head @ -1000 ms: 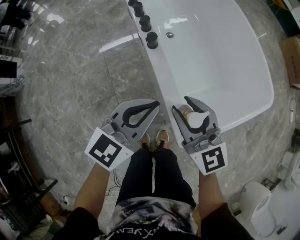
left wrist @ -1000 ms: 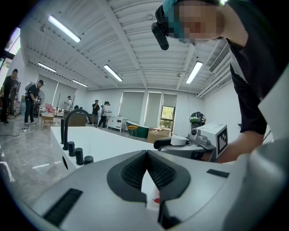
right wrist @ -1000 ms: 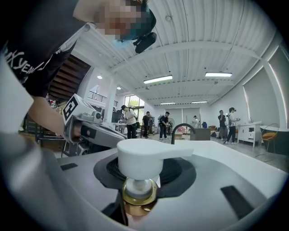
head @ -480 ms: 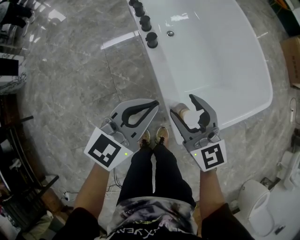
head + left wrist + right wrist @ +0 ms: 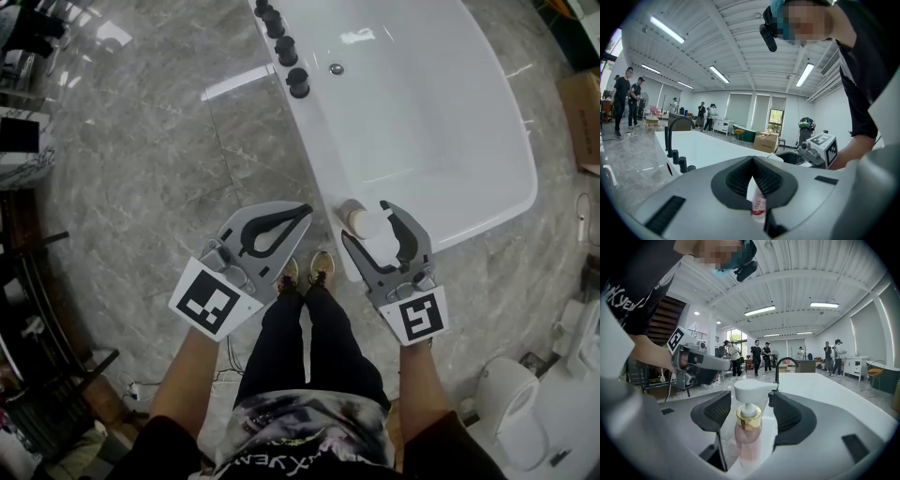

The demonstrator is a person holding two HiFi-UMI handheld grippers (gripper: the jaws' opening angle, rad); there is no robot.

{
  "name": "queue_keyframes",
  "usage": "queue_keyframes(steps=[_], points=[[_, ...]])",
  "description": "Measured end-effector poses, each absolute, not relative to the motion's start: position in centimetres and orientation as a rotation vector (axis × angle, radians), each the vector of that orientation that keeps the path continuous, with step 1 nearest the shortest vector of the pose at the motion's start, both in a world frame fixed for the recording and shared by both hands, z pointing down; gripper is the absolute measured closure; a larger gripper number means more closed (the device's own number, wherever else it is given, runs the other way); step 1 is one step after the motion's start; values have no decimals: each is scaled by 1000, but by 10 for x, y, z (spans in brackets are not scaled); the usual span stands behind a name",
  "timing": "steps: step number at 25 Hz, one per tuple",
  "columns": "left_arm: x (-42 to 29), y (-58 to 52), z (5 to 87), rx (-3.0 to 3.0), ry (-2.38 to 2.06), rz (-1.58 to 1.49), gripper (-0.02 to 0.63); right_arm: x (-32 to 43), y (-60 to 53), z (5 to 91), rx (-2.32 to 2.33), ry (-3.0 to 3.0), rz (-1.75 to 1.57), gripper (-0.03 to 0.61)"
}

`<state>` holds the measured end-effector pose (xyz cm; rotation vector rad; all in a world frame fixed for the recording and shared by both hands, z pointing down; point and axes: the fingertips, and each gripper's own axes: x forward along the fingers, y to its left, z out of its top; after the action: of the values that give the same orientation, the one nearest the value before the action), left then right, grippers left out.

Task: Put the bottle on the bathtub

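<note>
A pink pump bottle (image 5: 359, 217) with a gold collar and white pump head stands upright on the near rim of the white bathtub (image 5: 317, 141). My right gripper (image 5: 367, 222) is open, its fingers on either side of the bottle without touching it. The right gripper view shows the bottle (image 5: 748, 427) standing free between the spread pads of my right gripper (image 5: 749, 401). My left gripper (image 5: 306, 210) is shut and empty over the floor, left of the tub. In the left gripper view, the bottle (image 5: 758, 202) shows through the gap below the closed tips of the left gripper (image 5: 752, 161).
Black faucet knobs (image 5: 298, 82) line the tub's far left rim, below a tall black spout (image 5: 784, 363). A toilet (image 5: 525, 422) sits at lower right, a cardboard box (image 5: 583, 120) at right. My feet (image 5: 309, 277) stand on grey marble floor. People stand far off.
The right gripper was shut on the bottle above the tub's rim; it has opened and drawn back slightly. The bottle now stands on the rim. The left gripper barely moved.
</note>
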<state>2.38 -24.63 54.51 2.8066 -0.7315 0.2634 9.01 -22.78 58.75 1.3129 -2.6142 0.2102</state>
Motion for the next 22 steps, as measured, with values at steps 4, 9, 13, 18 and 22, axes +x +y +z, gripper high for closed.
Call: queue_keyframes(steps=[4, 9, 13, 18, 22], points=[[23, -239, 528, 2811, -739, 259, 603, 95, -217, 574, 1336, -2595, 232, 301], [24, -229, 500, 2814, -750, 248, 603, 102, -205, 544, 1352, -2587, 225, 287], [22, -218, 476, 2824, -755, 258, 603, 105, -195, 511, 1357, -2596, 194, 287], [19, -205, 448, 2838, -750, 264, 603, 98, -183, 479, 1348, -2588, 173, 285], [18, -196, 424, 2840, -753, 240, 603, 90, -172, 450, 1350, -2603, 160, 285]])
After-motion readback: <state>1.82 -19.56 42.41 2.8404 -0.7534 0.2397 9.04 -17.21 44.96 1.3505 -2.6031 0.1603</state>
